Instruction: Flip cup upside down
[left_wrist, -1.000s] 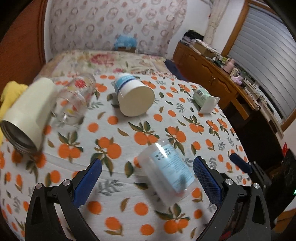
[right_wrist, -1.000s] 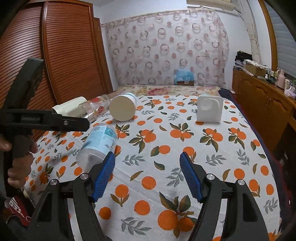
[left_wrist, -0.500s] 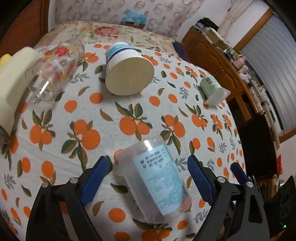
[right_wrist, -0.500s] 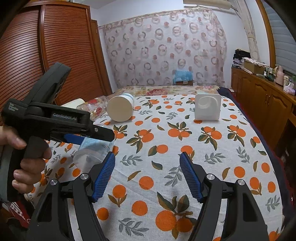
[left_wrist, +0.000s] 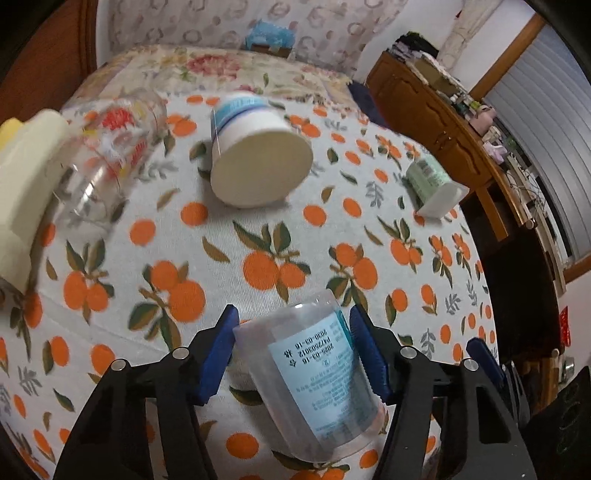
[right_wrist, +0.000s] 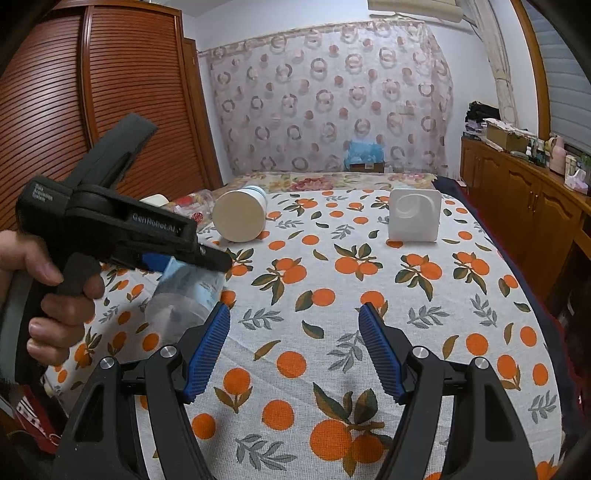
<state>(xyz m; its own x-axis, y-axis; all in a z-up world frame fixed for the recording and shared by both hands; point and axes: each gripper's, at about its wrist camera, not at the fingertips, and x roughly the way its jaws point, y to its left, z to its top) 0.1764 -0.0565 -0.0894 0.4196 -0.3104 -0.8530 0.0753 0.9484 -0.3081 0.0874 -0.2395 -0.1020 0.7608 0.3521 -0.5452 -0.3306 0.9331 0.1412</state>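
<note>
A: Nearest to us, our left claw (left_wrist: 291, 350) has its blue pads (left_wrist: 216, 360) on either side of the clear plastic cup (left_wrist: 317, 384), the one with the printed label. Are we clamped on it?

B: We judge so. Both pads sit against its wall, and the cup lies on its side on the orange-print cloth (left_wrist: 258, 236) over the bed, closed bottom pointing away from us. So we are at the grasp step; nothing is turned yet.

A: And our right claw (right_wrist: 294, 345)?

B: It hangs with its fingers wide apart over bare cloth, holding nothing. From its camera we see the cup (right_wrist: 184, 295) under the left tool, near the bed's left edge.

A: What does the next move call for?

B: We think a lift clear of the cloth, then a wrist roll that brings the mouth down, and a level set-down on soft bedding. The grip must not crush the thin wall.

A: Farther off?

B: A cream-bottomed tub (left_wrist: 258, 162), a printed glass (left_wrist: 107, 158) and a pale green square-based cup (left_wrist: 434, 184), all on their sides and well apart from ours.
</note>
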